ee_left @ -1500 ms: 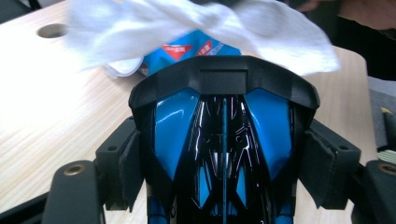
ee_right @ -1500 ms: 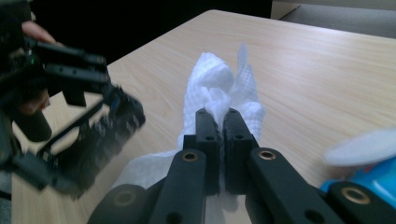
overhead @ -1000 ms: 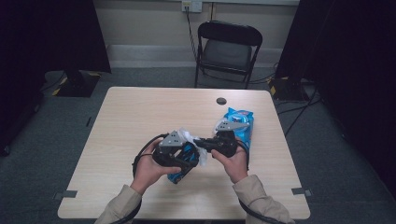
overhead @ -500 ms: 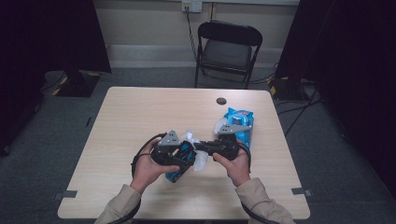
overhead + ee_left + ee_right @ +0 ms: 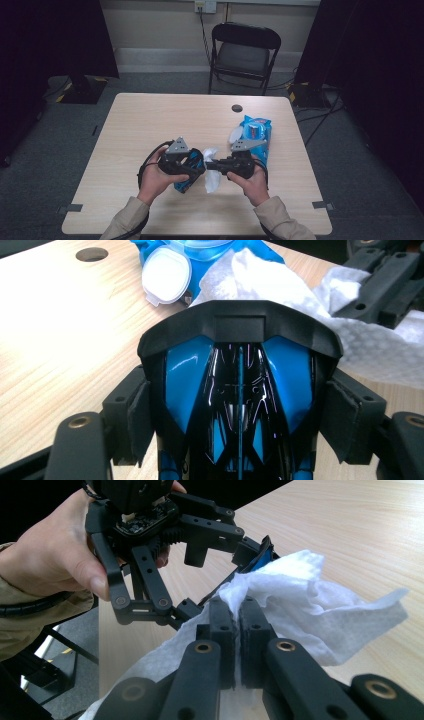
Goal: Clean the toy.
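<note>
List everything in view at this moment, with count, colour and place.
shoe: 1, blue and black, between the left gripper's jaws, front centre of table
wipe: 1, white, pinched by the right gripper, lying against the shoe
wipe pack: 1, blue, lid flipped open, right side of table
table: 1, light wood, centre
hole: 1, dark, round, far part of tabletop
chair: 1, black, folding, behind table
outlet: 1, white, on far wall
left gripper: 1, black, clamped on the shoe
right gripper: 1, black, shut on the wipe
hands: 2, one on each gripper
sleeves: 2, tan, bottom edge
</note>
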`<state>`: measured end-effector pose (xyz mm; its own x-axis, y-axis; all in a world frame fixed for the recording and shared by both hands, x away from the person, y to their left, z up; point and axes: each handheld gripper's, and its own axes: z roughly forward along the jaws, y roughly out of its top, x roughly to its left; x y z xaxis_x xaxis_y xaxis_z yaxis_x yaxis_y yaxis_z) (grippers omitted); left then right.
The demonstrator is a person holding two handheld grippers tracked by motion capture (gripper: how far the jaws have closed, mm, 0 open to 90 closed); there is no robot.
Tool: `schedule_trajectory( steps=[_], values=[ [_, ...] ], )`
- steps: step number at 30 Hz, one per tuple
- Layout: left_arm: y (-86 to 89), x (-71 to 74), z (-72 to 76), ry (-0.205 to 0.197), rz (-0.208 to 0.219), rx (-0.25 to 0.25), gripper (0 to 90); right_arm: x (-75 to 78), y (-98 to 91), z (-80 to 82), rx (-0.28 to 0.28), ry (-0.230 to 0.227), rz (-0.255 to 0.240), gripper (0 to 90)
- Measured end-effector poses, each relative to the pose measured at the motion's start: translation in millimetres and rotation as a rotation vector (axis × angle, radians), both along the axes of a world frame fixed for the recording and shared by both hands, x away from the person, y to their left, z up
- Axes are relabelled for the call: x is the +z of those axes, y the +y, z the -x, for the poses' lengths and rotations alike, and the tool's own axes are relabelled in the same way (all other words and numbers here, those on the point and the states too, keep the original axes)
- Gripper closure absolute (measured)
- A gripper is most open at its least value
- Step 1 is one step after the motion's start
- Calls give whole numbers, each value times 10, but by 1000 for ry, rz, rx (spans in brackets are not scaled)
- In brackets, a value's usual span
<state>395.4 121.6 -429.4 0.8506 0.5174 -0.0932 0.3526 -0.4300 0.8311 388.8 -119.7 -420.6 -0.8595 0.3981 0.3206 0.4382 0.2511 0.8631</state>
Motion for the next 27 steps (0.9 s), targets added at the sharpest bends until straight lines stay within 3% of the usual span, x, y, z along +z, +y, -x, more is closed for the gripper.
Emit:
schedule_trajectory(
  steps=[11, 18, 27],
  values=[
    [62, 9, -35, -4, 16, 23, 255, -49, -37, 43, 23, 7, 4, 875],
    [84, 20, -31, 4, 26, 18, 255, 43, -187, -12, -47, -22, -21, 875],
    [-76, 42, 41, 8, 30, -48, 254, 185, -219, -181, -99, -35, -36, 875]
  ],
)
